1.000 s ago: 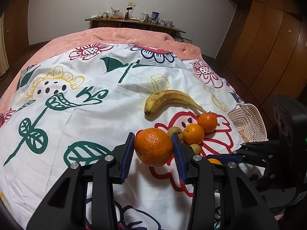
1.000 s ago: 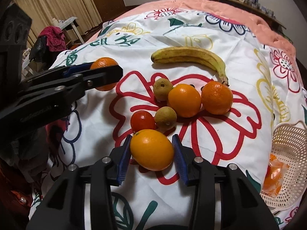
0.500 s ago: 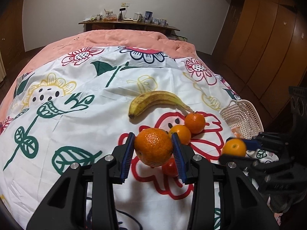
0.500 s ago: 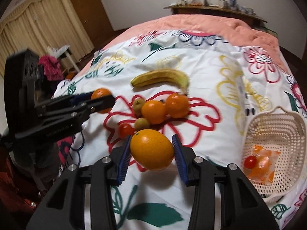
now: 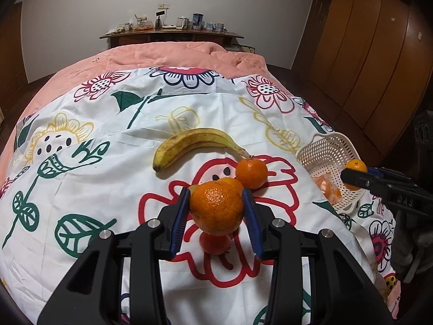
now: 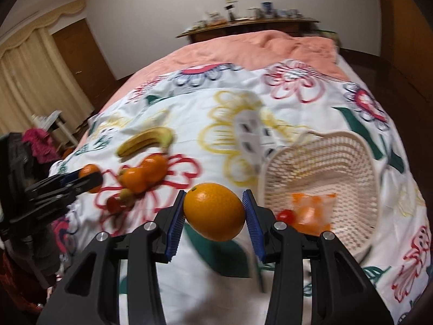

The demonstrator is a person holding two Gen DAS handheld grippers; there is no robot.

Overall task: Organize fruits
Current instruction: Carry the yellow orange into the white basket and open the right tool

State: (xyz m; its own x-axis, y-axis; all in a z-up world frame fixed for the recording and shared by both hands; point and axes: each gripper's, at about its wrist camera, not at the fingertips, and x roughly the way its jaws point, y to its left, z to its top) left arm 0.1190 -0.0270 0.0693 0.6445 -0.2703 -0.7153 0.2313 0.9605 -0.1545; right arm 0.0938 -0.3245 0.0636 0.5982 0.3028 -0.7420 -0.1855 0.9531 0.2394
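A: Start at the left gripper (image 5: 216,211). What sits between its jaws?

B: A bumpy-skinned orange (image 5: 216,207), clenched between the two blue pads and lifted off the bed. Just behind it on the flowered sheet (image 5: 89,189) lie a second orange, mostly hidden, and a mandarin (image 5: 251,174) touching the stem end of a banana (image 5: 193,142). A red tomato (image 5: 215,243) peeks out beneath the held fruit.

A: And the right gripper (image 6: 215,211)?

B: Its jaws grasp a smooth orange (image 6: 213,211), also clear of the sheet, just left of the white basket (image 6: 360,162).

A: What does the right wrist view give that the left one lacks?

B: The basket's inside: a clear packet of orange pieces (image 6: 311,212) and a small red tomato (image 6: 285,214) lie in it. The left view shows only the packet through the mesh, with the right gripper in front of the rim. The right view also shows curtains (image 6: 32,81) and a door on the far left, though it is blurred.

A: And the left view's own share?

B: It is sharp. It shows the wooden wardrobe (image 5: 365,54) to the right, the shelf of small jars (image 5: 173,31) past the pink quilt (image 5: 176,57), and the banana's brown speckling. In the right view the fruit pile (image 6: 143,174) is smeared together.
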